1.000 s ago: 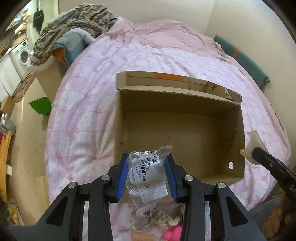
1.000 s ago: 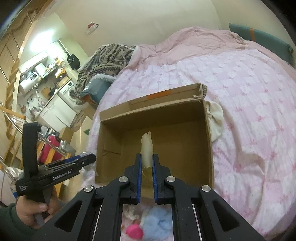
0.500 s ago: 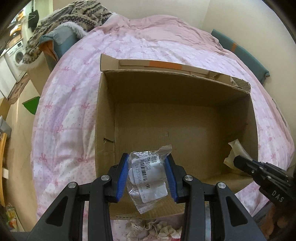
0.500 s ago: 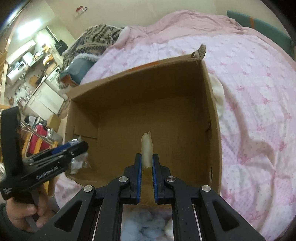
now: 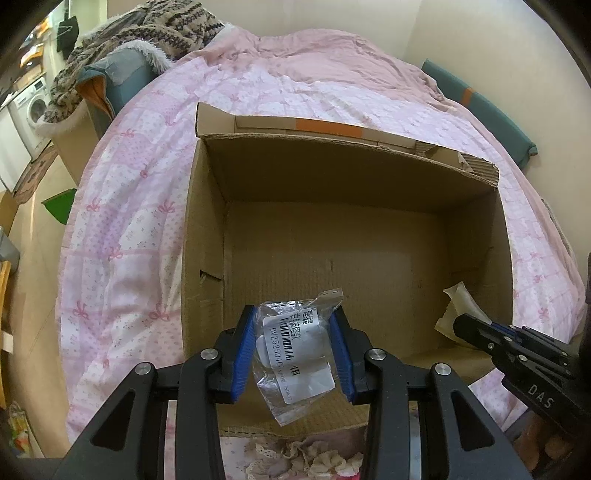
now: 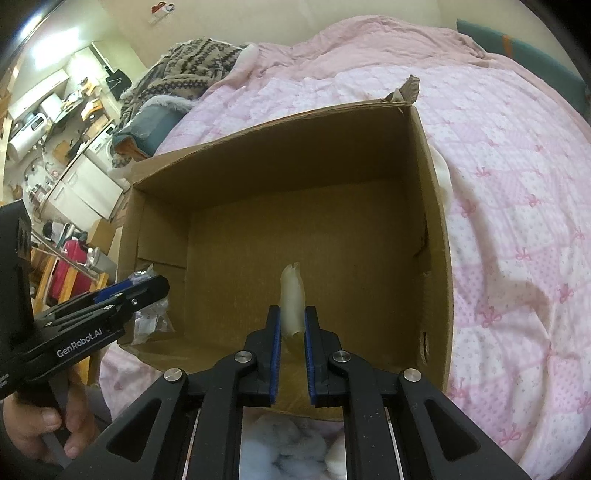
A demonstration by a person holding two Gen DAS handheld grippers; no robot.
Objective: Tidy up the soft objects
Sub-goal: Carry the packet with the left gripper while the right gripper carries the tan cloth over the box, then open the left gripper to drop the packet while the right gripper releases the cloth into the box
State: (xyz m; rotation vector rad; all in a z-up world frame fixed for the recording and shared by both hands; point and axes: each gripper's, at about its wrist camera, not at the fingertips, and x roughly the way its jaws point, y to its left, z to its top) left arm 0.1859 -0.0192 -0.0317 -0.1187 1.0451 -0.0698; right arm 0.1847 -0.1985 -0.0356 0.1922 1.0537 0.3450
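An open cardboard box (image 5: 207, 236) (image 6: 436, 229) lies on the pink bed, its inside bare. My left gripper (image 5: 293, 350) is shut on a clear plastic packet with a white barcode label (image 5: 295, 354) and holds it over the box's near edge. It also shows in the right wrist view (image 6: 147, 291) at the box's left wall. My right gripper (image 6: 291, 325) holds a thin cream soft piece (image 6: 292, 306) between its jaws, which stand slightly parted, over the box's near right corner. It also shows in the left wrist view (image 5: 461, 321).
The pink quilted bed (image 5: 122, 229) surrounds the box. Lace and pale blue fluffy soft things (image 5: 317, 458) (image 6: 280, 446) lie just below the grippers. A patterned blanket heap (image 5: 147, 26) is at the far left. A teal headboard pad (image 5: 480, 110) lines the wall.
Both grippers moved forward over the box. The right gripper's jaws have parted a little around the cream piece. The left gripper still holds the packet.
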